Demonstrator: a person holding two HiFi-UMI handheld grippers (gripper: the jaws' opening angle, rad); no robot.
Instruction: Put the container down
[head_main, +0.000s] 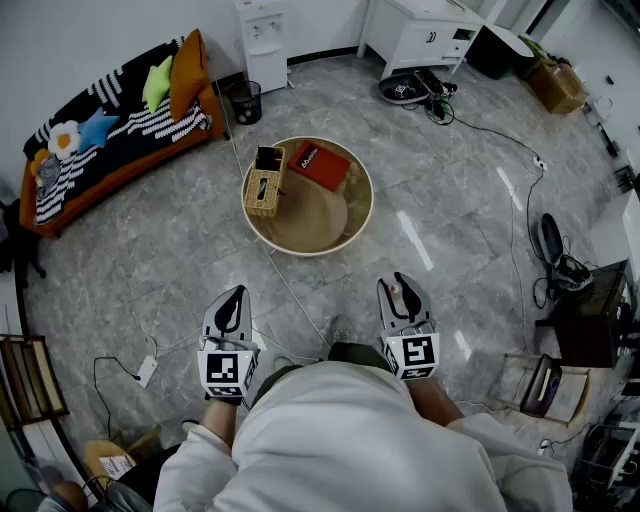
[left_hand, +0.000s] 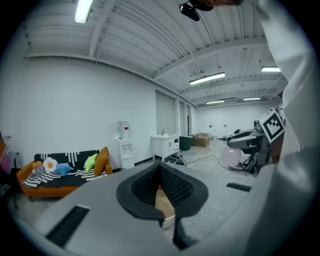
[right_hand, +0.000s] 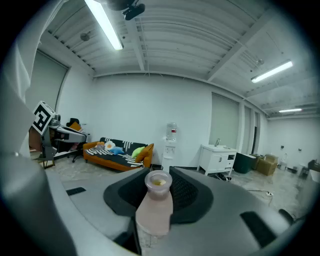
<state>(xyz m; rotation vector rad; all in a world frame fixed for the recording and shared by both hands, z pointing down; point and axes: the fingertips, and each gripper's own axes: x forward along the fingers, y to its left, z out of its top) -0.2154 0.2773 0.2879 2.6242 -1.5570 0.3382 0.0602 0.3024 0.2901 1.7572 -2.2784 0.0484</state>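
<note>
The container is a small pale pink bottle (right_hand: 155, 210) with a round open mouth, standing upright between the jaws of my right gripper (right_hand: 159, 172). Both pads press on its sides. In the head view the right gripper (head_main: 400, 288) is held close to the person's body, and the bottle's pale top (head_main: 396, 291) shows at its tips. My left gripper (head_main: 232, 295) hangs level with it on the left. In its own view the left gripper (left_hand: 160, 167) has its tips together and nothing in them. Both are well short of the round low table (head_main: 365, 215).
A wicker basket (head_main: 264, 190) and a red book (head_main: 319, 164) lie on the table. An orange sofa (head_main: 110, 140) with cushions, a waste bin (head_main: 244, 102), a water dispenser (head_main: 262, 40) and a white cabinet (head_main: 420, 35) line the far wall. Cables run over the grey floor.
</note>
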